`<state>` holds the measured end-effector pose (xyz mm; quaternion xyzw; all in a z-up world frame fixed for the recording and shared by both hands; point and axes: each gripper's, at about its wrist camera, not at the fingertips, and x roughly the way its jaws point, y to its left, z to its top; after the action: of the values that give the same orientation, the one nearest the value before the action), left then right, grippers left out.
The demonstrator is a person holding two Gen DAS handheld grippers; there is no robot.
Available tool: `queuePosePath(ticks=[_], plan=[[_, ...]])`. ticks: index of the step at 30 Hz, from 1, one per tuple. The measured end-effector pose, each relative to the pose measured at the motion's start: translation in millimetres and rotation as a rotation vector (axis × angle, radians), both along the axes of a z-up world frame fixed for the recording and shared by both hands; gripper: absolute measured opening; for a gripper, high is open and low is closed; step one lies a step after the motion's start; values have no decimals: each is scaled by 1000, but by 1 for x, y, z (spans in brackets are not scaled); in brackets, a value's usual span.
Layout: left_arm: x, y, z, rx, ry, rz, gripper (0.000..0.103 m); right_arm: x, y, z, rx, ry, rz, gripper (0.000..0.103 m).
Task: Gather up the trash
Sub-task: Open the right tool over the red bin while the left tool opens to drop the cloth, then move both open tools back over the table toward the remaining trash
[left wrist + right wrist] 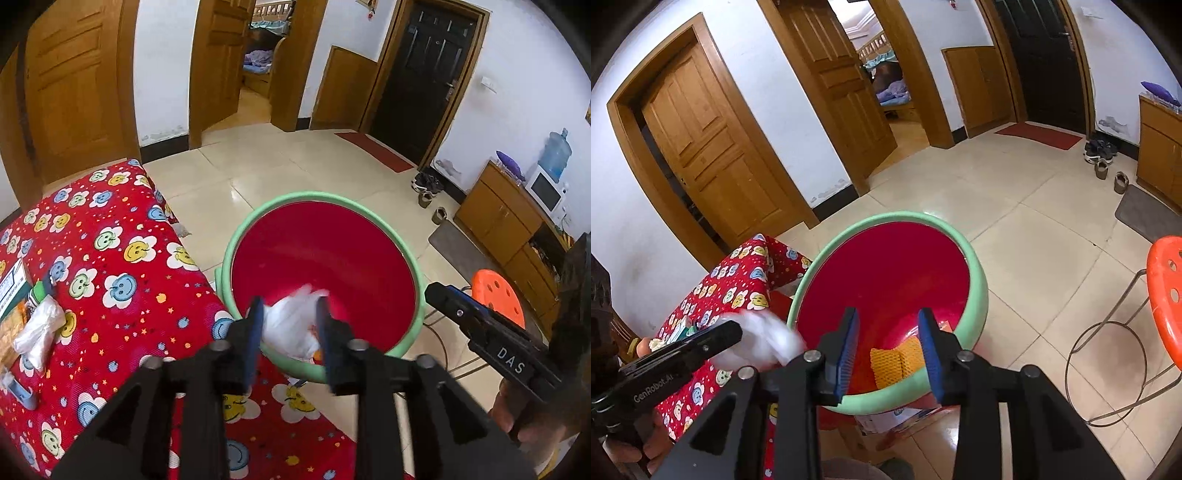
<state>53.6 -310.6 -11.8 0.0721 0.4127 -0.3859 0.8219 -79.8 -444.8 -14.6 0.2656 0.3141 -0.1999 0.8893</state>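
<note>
Hanging over the bin (325,258), both grippers are pointing down into its red inside. The bin has a pale green rim and is standing on the tiled floor (258,166), just beside the table (110,258) with the red cloth of smiling flowers.

The left gripper (290,339) is showing its two blue pads with a narrow gap between them. A white crumpled plastic bag (291,325) is sitting in this gap, blurred, over the near rim of the bin. The pads are standing at the bag's sides, but I cannot tell if they are still pressing on it. In the right wrist view the same bag (764,343) is appearing as a white blur at the tip of the left gripper (738,334), at the edge of the bin (975,295).

The right gripper (888,354) is also standing partly open, and nothing is between its pads. Below it, an orange foam net (895,360) is lying inside the bin, against the near wall.

On the table, more trash is waiting: a clear plastic wrapper (37,332), a green and white box (9,291) and some small things near them. An orange stool (498,299) is standing to the right of the bin.
</note>
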Motion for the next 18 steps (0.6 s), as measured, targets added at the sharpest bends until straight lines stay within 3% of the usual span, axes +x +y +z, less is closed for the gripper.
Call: queuePosePath(ticks=[5, 8, 18], plan=[[1, 6, 2, 7, -8, 23, 36, 1, 0, 0, 3, -3, 2, 36], [4, 16, 4, 12, -15, 53, 42, 0, 2, 1, 3, -7, 9, 37], [21, 75, 16, 17, -45, 192, 45, 11, 26, 11, 0, -22, 69, 48]])
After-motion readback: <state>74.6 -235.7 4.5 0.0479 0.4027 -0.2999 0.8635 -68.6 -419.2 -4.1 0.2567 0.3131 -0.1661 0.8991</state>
